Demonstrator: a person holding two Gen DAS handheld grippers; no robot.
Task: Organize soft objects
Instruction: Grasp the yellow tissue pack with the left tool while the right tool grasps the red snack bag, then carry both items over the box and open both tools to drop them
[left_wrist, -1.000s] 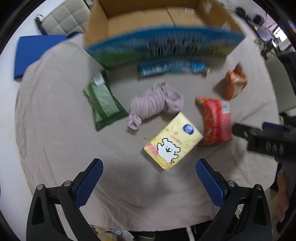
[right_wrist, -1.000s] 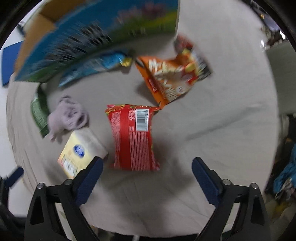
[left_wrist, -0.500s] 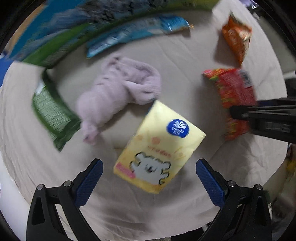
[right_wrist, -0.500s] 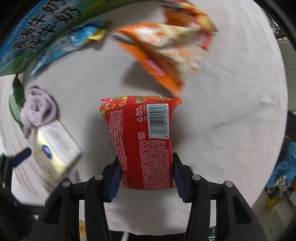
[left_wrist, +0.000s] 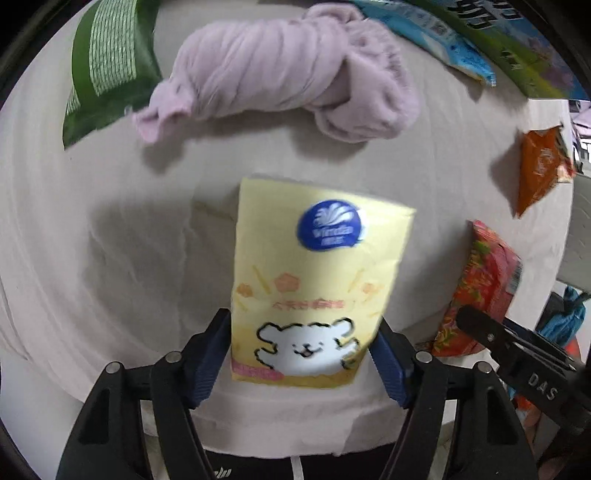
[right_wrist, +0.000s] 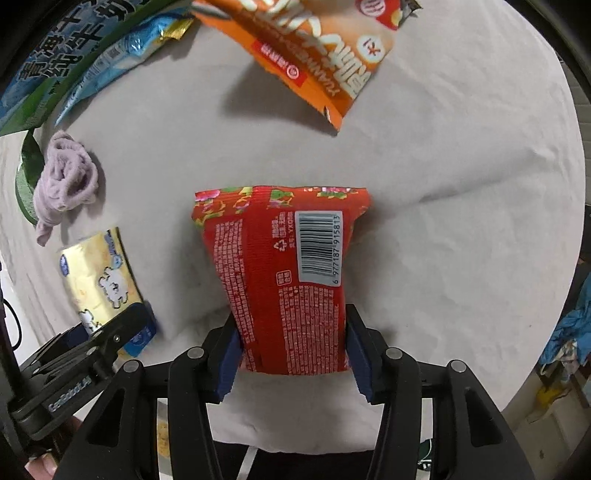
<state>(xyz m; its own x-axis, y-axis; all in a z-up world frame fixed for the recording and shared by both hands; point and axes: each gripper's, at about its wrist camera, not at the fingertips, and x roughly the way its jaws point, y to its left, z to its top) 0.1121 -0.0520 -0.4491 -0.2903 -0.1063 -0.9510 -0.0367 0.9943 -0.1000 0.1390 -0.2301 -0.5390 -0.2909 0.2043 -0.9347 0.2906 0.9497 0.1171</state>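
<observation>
Clamping the left gripper (left_wrist: 301, 354) on the near end of the yellow tissue pack (left_wrist: 314, 280) at table centre, and pinching the right gripper (right_wrist: 291, 350) shut around the red snack bag (right_wrist: 284, 273) just right of it: 2 items gripped, none looking stowed yet. Still lying loose beyond, left to right: green packet (left_wrist: 107, 62), lilac cloth (left_wrist: 280, 70), blue wrapper (left_wrist: 439, 40) and orange bag (left_wrist: 539, 166), with the printed carton (left_wrist: 517, 33) standing at the far edge, nothing blocking.

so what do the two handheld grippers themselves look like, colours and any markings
Both the left gripper and the right gripper are matte black plastic, with angular linkage arms joined by silver round pivot pins and ribbed dark blue pads on the fingers. White lettering runs along each body's side. No cables or sleeves show.
</observation>
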